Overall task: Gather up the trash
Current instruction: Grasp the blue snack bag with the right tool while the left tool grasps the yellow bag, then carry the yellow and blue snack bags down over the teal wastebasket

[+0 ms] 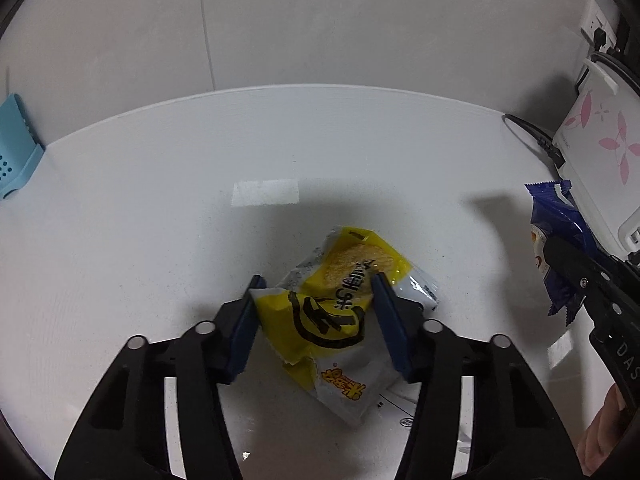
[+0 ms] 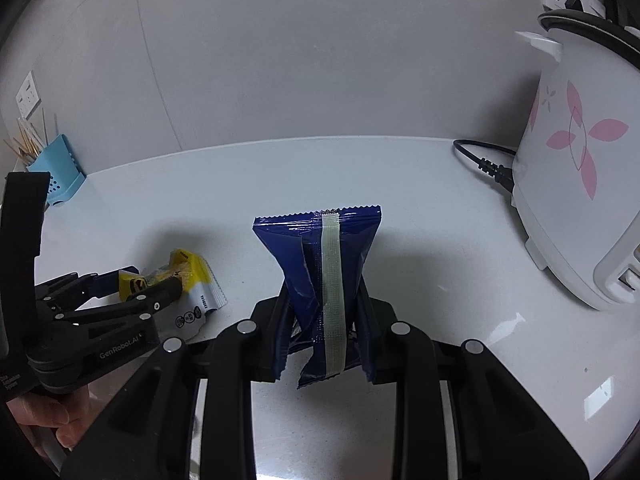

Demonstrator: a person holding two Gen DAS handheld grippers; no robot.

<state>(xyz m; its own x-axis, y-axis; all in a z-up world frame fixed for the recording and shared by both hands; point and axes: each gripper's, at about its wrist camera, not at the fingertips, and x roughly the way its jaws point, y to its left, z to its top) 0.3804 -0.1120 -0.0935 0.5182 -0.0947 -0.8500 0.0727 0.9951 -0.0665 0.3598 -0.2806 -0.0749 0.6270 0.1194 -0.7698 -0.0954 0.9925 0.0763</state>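
A crumpled yellow and white snack wrapper (image 1: 332, 312) lies on the white counter (image 1: 160, 208). My left gripper (image 1: 316, 292) has a blue-padded finger on each side of it, and the wrapper bunches up between them. It also shows in the right wrist view (image 2: 188, 280), held by the left gripper (image 2: 152, 280). My right gripper (image 2: 324, 304) is shut on a dark blue snack wrapper (image 2: 320, 272) with a pale strip down its middle, held upright above the counter. The blue wrapper shows at the right of the left wrist view (image 1: 560, 240).
A white rice cooker with pink flowers (image 2: 576, 184) stands at the right, its black cord (image 2: 484, 160) lying on the counter. A light blue holder with sticks (image 2: 56, 176) stands at the back left by the wall. Wall sockets (image 2: 28, 96) are above it.
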